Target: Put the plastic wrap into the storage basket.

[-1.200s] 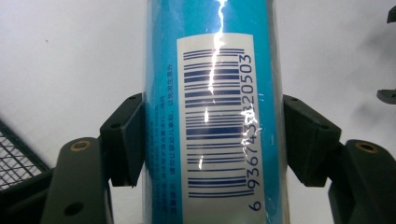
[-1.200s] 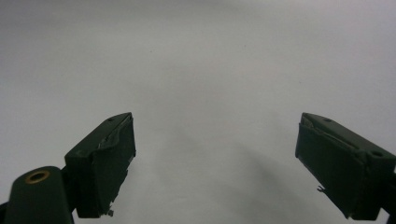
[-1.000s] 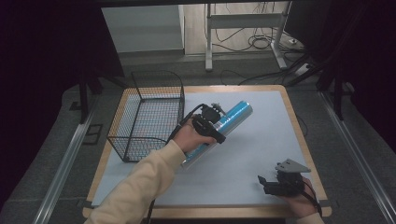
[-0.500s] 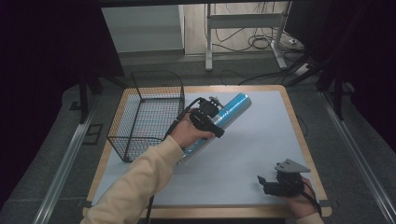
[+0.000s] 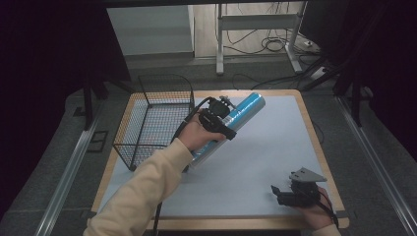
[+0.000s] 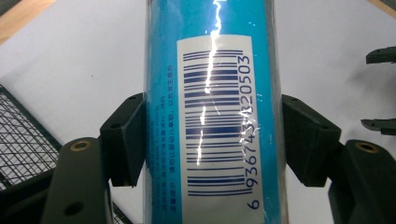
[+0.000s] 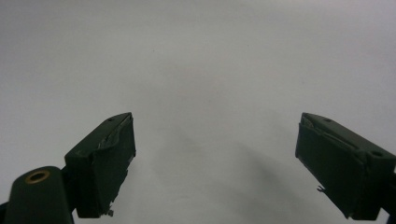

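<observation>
Item: blue cylinder [image 5: 231, 123], glossy film wrap, barcode label.
Location: lifted at a slant near the bench's far-left, beside the wire basket [image 5: 152, 120].
Left gripper [image 6: 212, 140]: clamped across the cylinder's middle.
Right gripper [image 5: 279, 191]: jaws apart, near-right corner.
Handling: likely light, rigid, slippery; grip mid-length.

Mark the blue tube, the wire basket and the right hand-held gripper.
blue tube [image 6: 210, 116]: left gripper view, barcode label.
wire basket [image 5: 164, 77]: high view, far rim.
right hand-held gripper [image 7: 215, 158]: right gripper view, gap between fingertips.
</observation>
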The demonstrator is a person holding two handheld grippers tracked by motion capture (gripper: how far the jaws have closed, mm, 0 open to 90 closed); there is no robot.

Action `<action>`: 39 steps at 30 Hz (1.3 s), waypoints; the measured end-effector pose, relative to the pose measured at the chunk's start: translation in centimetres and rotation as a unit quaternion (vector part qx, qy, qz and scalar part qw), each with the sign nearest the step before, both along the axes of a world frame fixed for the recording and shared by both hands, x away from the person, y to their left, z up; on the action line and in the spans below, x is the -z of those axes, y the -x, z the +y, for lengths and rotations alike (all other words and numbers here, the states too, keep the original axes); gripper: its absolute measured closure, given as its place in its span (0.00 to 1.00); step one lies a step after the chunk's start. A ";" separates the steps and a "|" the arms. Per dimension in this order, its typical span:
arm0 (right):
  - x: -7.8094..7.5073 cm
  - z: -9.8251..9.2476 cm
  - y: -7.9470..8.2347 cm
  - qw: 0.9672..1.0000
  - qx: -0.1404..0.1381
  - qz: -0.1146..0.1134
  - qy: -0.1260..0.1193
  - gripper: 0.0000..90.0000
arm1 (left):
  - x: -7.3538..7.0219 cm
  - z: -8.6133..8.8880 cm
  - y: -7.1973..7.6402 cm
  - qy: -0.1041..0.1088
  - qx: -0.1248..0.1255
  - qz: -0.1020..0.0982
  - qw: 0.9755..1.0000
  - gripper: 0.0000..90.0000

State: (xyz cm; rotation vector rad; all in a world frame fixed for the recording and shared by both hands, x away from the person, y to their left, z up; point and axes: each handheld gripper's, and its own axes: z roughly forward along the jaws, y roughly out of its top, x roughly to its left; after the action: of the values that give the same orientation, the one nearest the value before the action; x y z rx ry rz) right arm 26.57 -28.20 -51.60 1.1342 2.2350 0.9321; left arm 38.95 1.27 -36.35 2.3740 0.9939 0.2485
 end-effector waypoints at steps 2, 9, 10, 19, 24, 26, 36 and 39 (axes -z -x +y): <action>0.0 0.0 0.0 1.000 0.000 0.000 0.000 0.14 | -0.2 0.1 0.0 0.003 0.001 -0.001 1.000 0.35; 0.0 0.0 0.0 1.000 0.001 0.001 0.001 0.14 | -1.6 0.5 -0.1 0.007 -0.002 -0.014 1.000 0.35; 0.0 0.0 0.0 1.000 0.000 0.000 0.002 0.14 | -1.7 0.6 -0.1 0.005 0.000 -0.014 1.000 0.35; 0.1 0.0 0.0 1.000 0.000 0.000 0.004 0.14 | -4.2 1.6 -1.2 0.016 -0.015 -0.033 0.999 0.35; 0.0 -0.1 0.0 1.000 0.001 0.001 0.005 0.14 | -5.2 2.6 -2.1 0.020 -0.033 -0.045 0.998 0.35; 0.0 -0.1 0.0 1.000 0.000 0.001 0.006 0.14 | -5.3 2.9 -2.5 0.020 -0.039 -0.050 0.998 0.35; 0.2 -0.1 -0.1 1.000 0.002 0.007 0.006 0.14 | -4.9 4.7 -3.7 0.015 -0.066 -0.052 0.996 0.35; 0.2 0.0 -0.1 1.000 0.001 0.005 0.009 0.14 | -4.9 5.2 -3.9 0.016 -0.071 -0.048 0.996 0.35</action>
State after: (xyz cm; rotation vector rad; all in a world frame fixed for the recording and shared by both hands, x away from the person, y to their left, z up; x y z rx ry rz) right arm 26.65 -28.24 -51.79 1.1371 2.2451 0.9061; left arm 42.89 6.42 -31.50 2.2436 1.1134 0.3941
